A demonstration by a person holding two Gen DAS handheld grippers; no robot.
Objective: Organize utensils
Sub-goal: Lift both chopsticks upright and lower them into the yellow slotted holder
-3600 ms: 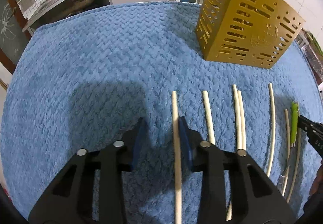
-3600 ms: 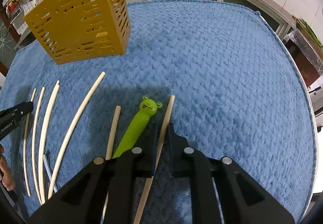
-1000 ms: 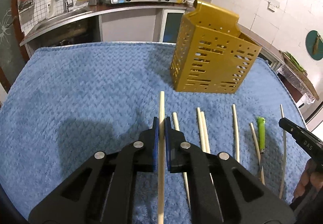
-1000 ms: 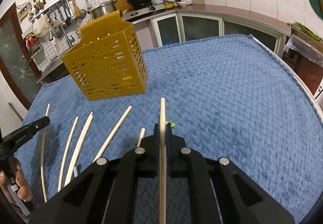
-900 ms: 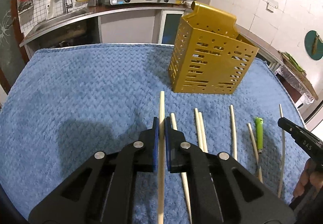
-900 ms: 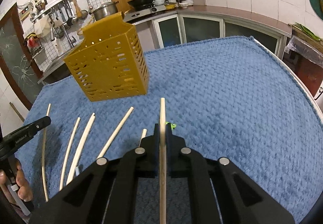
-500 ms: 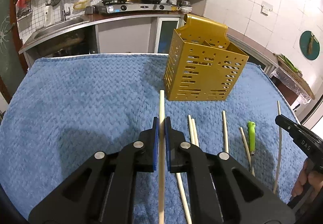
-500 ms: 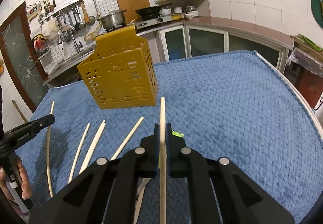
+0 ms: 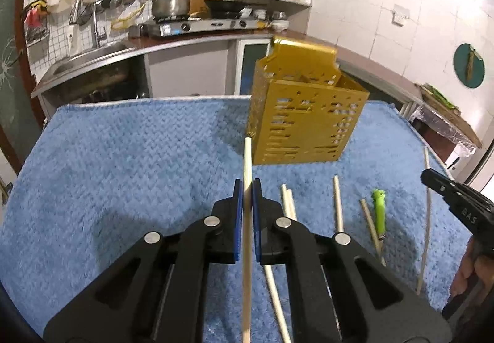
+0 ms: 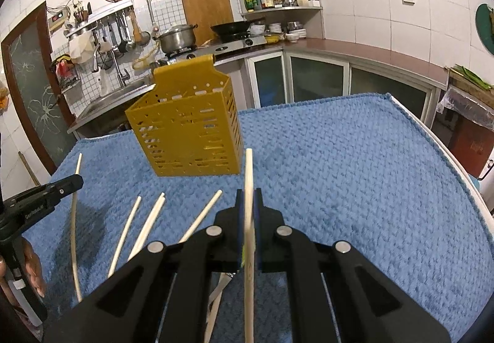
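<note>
My left gripper (image 9: 245,185) is shut on a pale chopstick (image 9: 247,157), held off the blue towel (image 9: 123,157) and aimed just left of the yellow slotted utensil holder (image 9: 305,114). My right gripper (image 10: 248,198) is shut on another chopstick (image 10: 248,170), whose tip reaches the holder's (image 10: 188,130) lower right corner. Several loose chopsticks (image 9: 338,204) and a green-handled utensil (image 9: 379,210) lie on the towel between the two grippers. In the right wrist view the green handle is almost hidden behind the fingers.
The towel (image 10: 339,157) covers the table up to its right edge (image 10: 447,164). A kitchen counter with a sink and stove (image 9: 197,25) runs behind the table. A hand (image 10: 31,259) shows at the left border of the right wrist view.
Both grippers, earlier open around chopsticks lying on the towel, closed on them and lifted them. Over the last second both rose and tipped up, bringing more of the kitchen into view.
</note>
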